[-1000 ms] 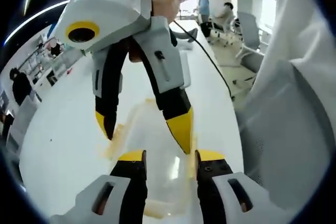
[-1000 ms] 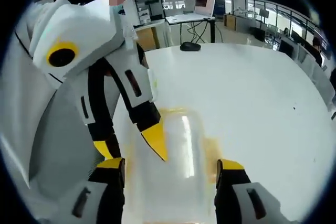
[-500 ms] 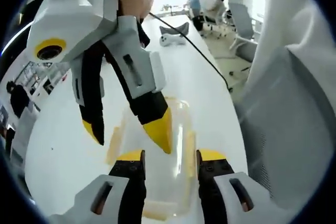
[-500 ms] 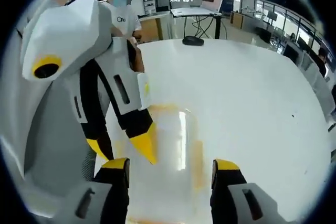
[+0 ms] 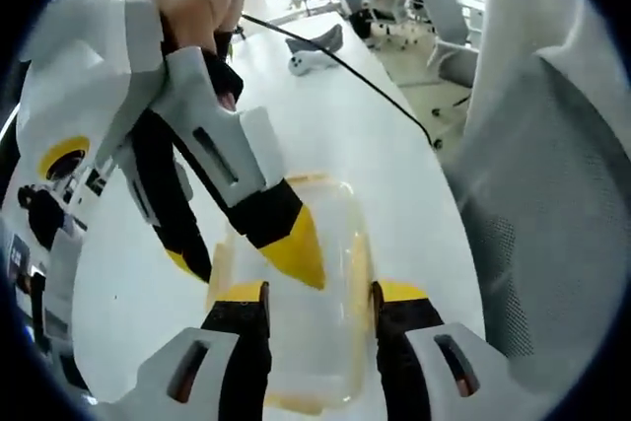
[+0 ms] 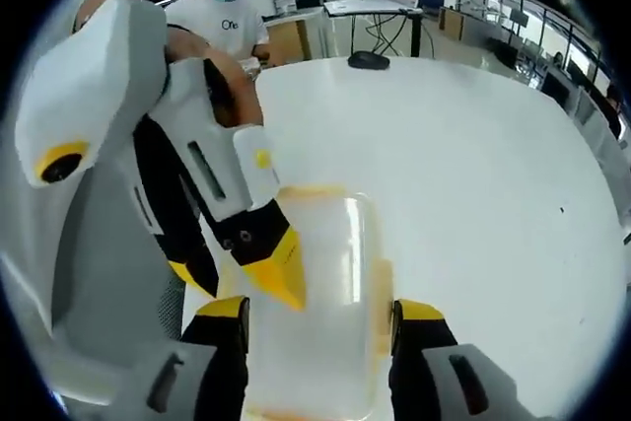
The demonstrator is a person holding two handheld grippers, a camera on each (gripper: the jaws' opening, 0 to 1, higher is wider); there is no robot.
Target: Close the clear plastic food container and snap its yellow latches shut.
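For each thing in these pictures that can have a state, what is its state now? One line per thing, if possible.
Clear container: on the white table, lid on top.
Yellow latches: along the sides; snapped or not, cannot tell.
Left gripper: open, jaws either side of the container.
Right gripper: open, jaws either side of the container.
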